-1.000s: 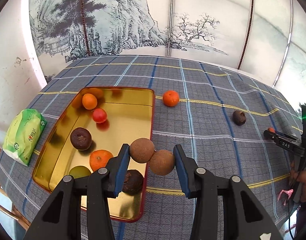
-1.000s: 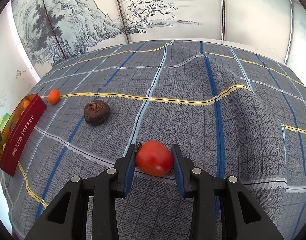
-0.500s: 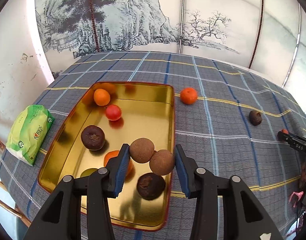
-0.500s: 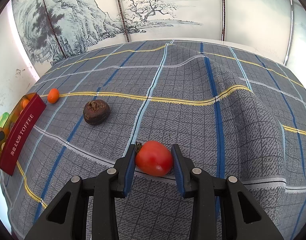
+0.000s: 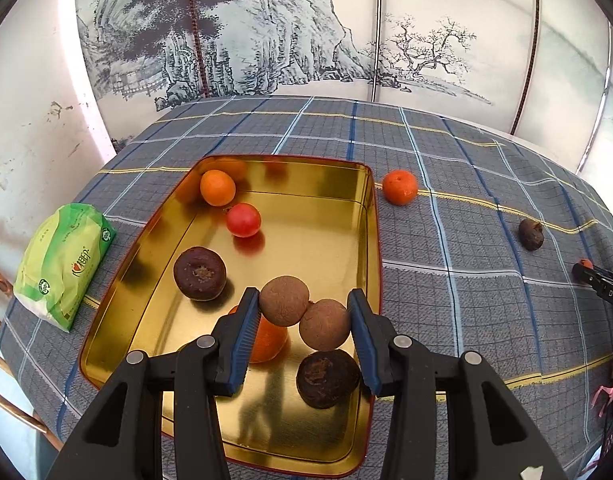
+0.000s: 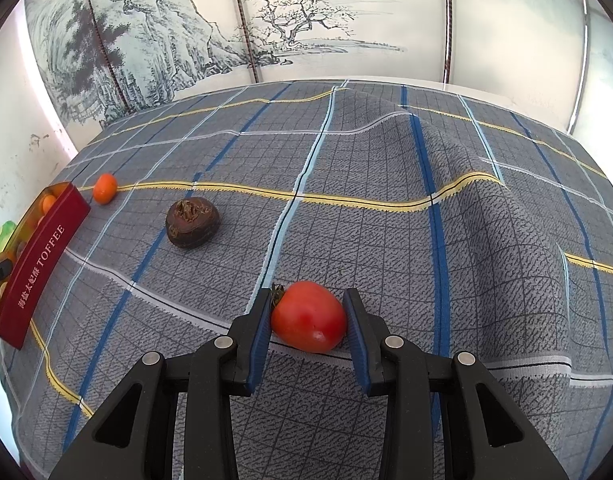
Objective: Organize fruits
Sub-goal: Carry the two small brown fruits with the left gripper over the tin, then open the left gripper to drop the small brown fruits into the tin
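In the left wrist view, the left gripper (image 5: 303, 322) is clamped on a pair of brown fruits (image 5: 302, 312) joined side by side, each pad pressing one of them. A second ago the pair hung over the tray's right rim, with checked cloth beneath; now the whole gold tray (image 5: 370, 216) has slid rightward in the frame, and the pair sits squarely above its floor, over an orange (image 5: 270, 340) and a dark fruit (image 5: 326, 378) already inside. That puts the load in a fair spot to be lowered and let go, though those two fruits crowd the landing place. Another orange, a red fruit and a second dark one lie further up the tray; an orange (image 5: 399, 187) and a dark fruit (image 5: 531, 233) wait on the cloth (image 5: 446, 152) to the right, and a green packet (image 5: 62, 264) lies left of the tray. In the right wrist view nothing has changed: the right gripper (image 6: 308, 318) holds a red fruit (image 6: 308, 316) narrowly between its pads, low over the cloth, well apart from the tray's red side (image 6: 42, 264) at far left. Its turn looks to come after the left hand's drop.
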`<state>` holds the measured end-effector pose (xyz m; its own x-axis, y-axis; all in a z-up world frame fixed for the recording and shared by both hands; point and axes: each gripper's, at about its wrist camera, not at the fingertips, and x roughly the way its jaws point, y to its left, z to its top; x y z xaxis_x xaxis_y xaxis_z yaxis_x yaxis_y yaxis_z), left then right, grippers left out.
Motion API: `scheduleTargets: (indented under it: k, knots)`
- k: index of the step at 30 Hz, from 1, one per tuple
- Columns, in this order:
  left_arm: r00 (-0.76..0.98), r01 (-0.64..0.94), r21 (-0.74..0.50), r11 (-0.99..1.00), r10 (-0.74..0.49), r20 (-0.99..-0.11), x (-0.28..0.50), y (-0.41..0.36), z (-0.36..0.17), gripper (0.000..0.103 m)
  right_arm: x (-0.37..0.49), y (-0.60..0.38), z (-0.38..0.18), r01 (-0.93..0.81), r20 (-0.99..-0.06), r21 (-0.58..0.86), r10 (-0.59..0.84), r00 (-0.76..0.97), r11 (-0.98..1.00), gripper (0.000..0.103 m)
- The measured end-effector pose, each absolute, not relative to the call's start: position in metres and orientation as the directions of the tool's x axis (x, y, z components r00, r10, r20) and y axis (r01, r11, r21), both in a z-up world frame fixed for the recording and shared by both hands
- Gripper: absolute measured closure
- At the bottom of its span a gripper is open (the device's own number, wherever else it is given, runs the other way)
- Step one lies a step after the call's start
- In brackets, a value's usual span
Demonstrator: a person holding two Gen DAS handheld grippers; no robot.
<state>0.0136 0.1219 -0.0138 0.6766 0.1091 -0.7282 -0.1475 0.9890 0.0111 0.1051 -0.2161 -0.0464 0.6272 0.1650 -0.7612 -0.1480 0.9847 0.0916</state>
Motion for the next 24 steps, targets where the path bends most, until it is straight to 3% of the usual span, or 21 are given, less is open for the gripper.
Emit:
scheduleTargets:
  k: [24]
  knots:
    - [0.662, -0.170, 0.009, 0.985, 0.121, -0.739, 0.019, 0.133, -0.023, 0.063, 0.107, -0.212, -0.045, -0.146, -0.764, 0.083, 0.157, 0.626, 0.986, 0.067]
